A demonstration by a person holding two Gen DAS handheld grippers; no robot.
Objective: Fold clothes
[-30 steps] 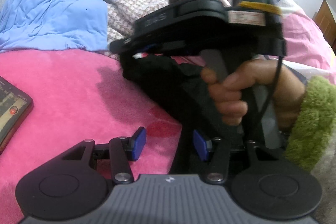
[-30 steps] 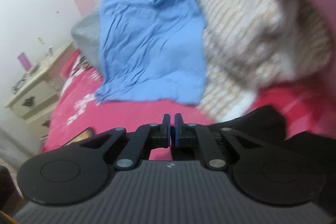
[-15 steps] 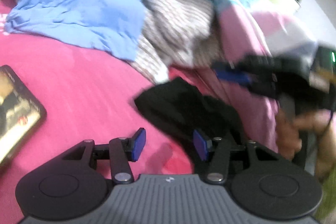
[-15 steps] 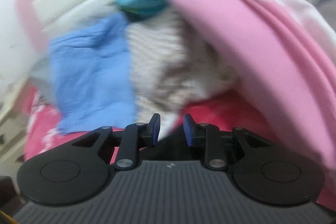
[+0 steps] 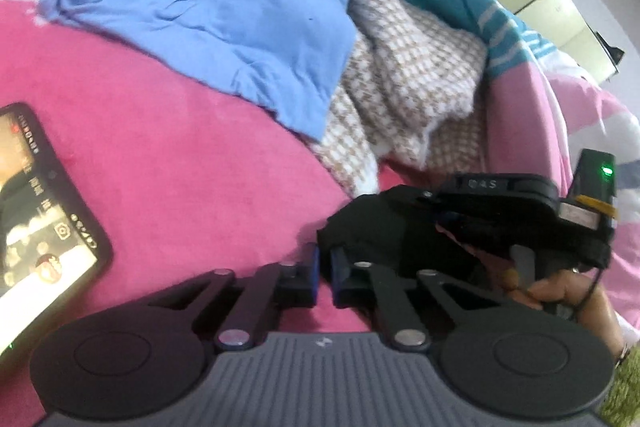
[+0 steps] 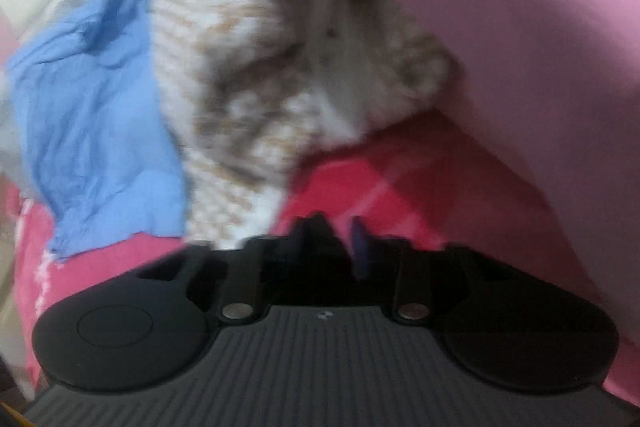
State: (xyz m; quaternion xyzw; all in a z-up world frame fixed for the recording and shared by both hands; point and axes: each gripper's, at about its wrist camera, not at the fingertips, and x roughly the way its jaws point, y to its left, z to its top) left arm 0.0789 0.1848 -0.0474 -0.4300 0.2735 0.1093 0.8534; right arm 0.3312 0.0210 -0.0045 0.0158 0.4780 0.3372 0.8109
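Observation:
A small black garment (image 5: 372,227) lies crumpled on the pink bed sheet (image 5: 180,167). In the left wrist view my left gripper (image 5: 326,259) has its blue pads pinched together at the garment's near corner, jaws just closing on it. My right gripper (image 5: 440,217), held by a hand (image 5: 560,291), lies low over the garment's far right side. In the blurred right wrist view a peak of black cloth (image 6: 316,231) rises between the right gripper's (image 6: 340,239) closed pads.
A blue garment (image 5: 224,7) and a beige houndstooth knit (image 5: 400,75) lie piled behind the black one. A pink and teal quilt (image 5: 520,107) rises at the right. A phone (image 5: 40,211) with a lit screen lies on the sheet at the left.
My left jaws went from wide apart to closed at the black garment's corner. The right gripper opened briefly, dropped toward the cloth on the right and closed on it.

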